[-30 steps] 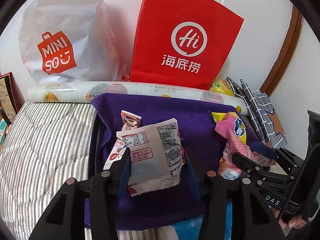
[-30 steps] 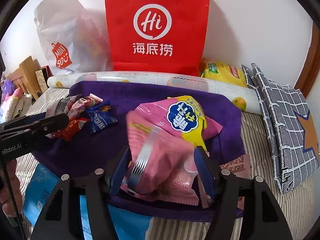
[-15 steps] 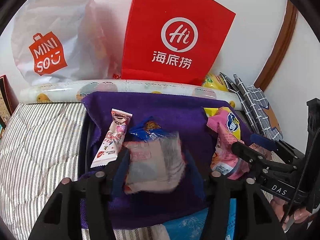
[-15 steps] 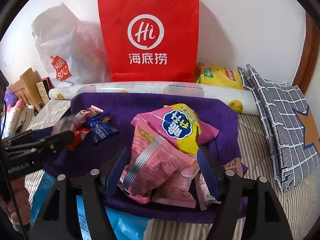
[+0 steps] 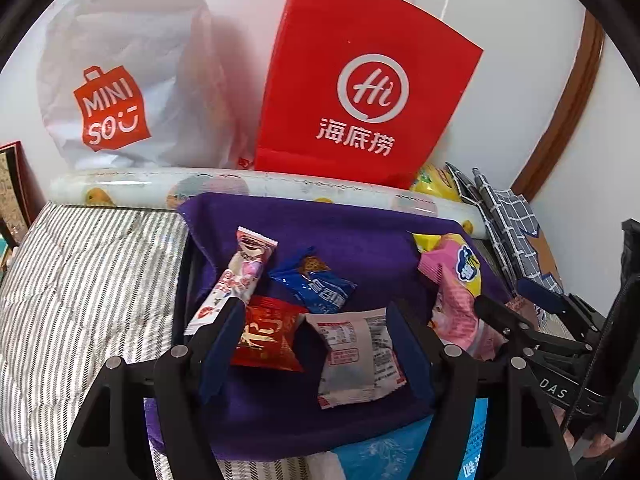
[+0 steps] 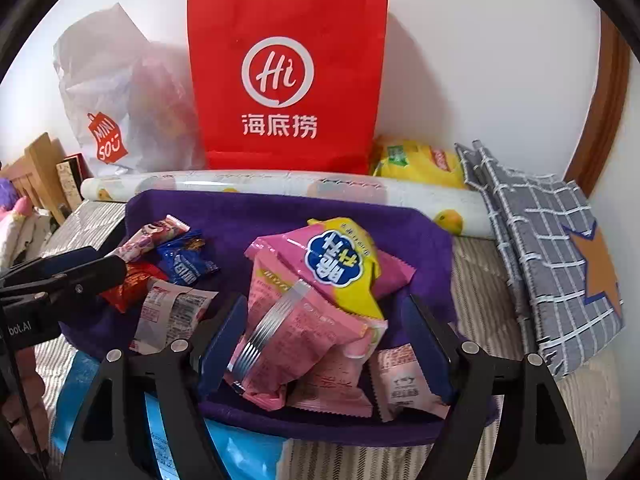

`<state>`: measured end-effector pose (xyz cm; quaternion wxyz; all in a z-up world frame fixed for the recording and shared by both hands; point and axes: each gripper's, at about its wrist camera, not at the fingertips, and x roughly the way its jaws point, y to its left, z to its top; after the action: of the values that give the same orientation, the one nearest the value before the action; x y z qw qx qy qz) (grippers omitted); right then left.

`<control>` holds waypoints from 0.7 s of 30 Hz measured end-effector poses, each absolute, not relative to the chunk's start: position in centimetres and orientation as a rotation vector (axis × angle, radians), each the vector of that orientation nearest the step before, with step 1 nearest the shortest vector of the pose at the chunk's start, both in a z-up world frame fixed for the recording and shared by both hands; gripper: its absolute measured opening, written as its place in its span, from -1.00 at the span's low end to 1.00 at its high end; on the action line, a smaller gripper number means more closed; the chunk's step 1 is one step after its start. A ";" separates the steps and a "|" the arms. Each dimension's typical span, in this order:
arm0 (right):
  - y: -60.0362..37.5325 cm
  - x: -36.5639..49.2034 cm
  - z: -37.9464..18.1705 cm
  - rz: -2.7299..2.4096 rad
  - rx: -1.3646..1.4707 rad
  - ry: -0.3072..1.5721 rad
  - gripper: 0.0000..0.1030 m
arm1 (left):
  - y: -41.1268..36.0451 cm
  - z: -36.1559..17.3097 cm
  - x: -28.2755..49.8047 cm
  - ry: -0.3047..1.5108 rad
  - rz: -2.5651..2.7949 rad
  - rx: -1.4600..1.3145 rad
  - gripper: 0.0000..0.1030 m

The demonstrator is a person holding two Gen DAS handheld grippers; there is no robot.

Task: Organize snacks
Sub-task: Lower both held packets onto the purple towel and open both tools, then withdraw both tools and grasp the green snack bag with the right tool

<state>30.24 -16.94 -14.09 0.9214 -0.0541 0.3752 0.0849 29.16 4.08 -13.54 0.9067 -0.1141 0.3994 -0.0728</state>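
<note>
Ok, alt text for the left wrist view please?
The open left gripper hovers over a purple cloth, straddling a red snack packet and a pale label-side-up packet. Beyond lie a blue packet and a pink-white bar.

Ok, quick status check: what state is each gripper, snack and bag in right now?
left gripper: open, holding nothing
right gripper: open, around the pink packets, not clamped
white packet: lying flat on the purple cloth, label side up
red packet: lying on cloth, sealed
blue packet: lying on cloth, sealed
long pink-white bar: lying tilted on cloth
pink packets: piled loosely
red paper bag: upright against wall
white plastic bag: slumped against wall
</note>
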 end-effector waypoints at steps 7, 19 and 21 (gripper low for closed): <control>-17.5 29.1 -12.6 0.177 -0.121 0.689 0.53 | 4.3 -13.1 28.9 0.790 -0.131 -0.235 0.37; -19.1 24.0 -10.4 0.134 -0.067 0.757 0.53 | 3.5 -11.4 27.8 0.766 -0.216 -0.200 0.37; -19.1 22.4 -10.6 0.156 -0.039 0.803 0.53 | 3.3 -10.6 27.3 0.751 -0.229 -0.179 0.37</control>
<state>22.40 -19.07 -10.65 0.9172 -0.0187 0.3906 0.0761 27.33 3.26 -10.65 0.9200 -0.0869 0.3656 -0.1116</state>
